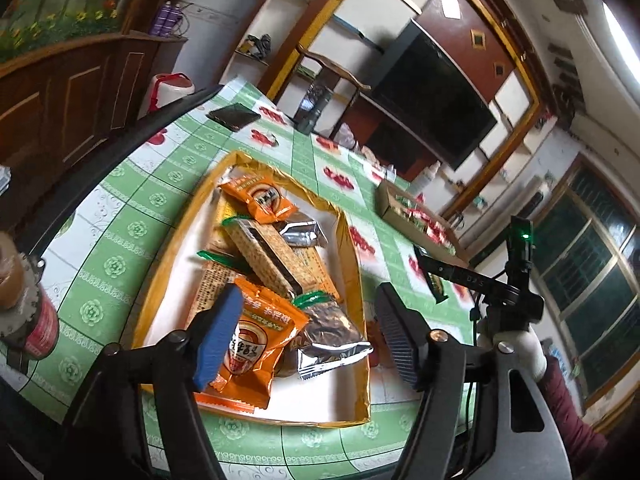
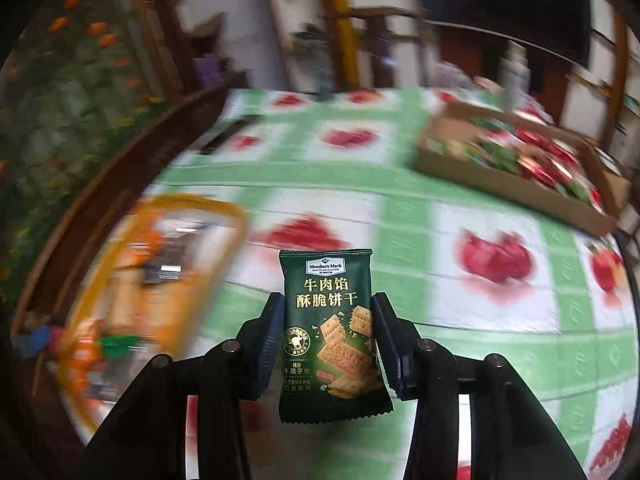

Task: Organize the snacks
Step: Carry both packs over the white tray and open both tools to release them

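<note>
Glossy green cracker packet (image 2: pixel 330 332) pinched by right tool (image 2: pixel 326 344); left tool (image 1: pixel 308 336) spread.

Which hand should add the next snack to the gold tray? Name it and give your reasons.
Right. The right gripper is clamped on a dark green cracker packet, lifted above the tablecloth. The left gripper hangs open and empty over the gold tray, so it has nothing to add.

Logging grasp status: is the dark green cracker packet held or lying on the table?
Held: both right gripper pads press the green packet upright above the tablecloth.
</note>
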A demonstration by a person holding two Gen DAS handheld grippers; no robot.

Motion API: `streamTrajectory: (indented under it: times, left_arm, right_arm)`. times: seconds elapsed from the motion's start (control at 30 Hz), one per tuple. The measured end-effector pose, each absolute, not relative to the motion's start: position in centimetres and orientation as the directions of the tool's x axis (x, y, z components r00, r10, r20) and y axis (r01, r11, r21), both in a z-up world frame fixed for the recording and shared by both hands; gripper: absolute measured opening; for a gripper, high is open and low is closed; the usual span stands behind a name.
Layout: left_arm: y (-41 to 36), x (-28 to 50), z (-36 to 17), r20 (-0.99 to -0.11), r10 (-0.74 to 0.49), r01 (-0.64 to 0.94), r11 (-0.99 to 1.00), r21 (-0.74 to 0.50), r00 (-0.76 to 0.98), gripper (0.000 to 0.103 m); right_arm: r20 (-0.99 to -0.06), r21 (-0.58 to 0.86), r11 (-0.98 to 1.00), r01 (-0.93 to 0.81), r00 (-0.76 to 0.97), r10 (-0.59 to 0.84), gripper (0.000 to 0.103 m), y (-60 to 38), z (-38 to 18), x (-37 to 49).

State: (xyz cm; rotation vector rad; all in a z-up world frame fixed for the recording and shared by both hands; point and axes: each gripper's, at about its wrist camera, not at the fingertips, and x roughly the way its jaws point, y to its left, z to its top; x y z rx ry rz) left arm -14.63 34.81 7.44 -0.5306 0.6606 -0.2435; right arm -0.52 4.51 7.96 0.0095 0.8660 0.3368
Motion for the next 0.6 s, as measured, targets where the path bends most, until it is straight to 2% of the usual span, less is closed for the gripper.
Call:
streamTrajectory:
  times: [0.23,0.6]
  left_arm:
    - [36.9,-15.2,6.7,-0.503,-0.378,0.025,0.818,-0.575,0.777,0.068]
    - [37.7,-15.2,5.0,-0.524,-0.408,0.031,0.81,-0.586,0.748,0.07]
  right_arm:
    - [-0.74,0.189,0.852,-0.488,0.5,0.45,0.045,14.5,9.3,-1.9]
    - [-0.78,0.07,0.855,-0.515,0.506,0.368,0.048,22.5,5.1,0.3]
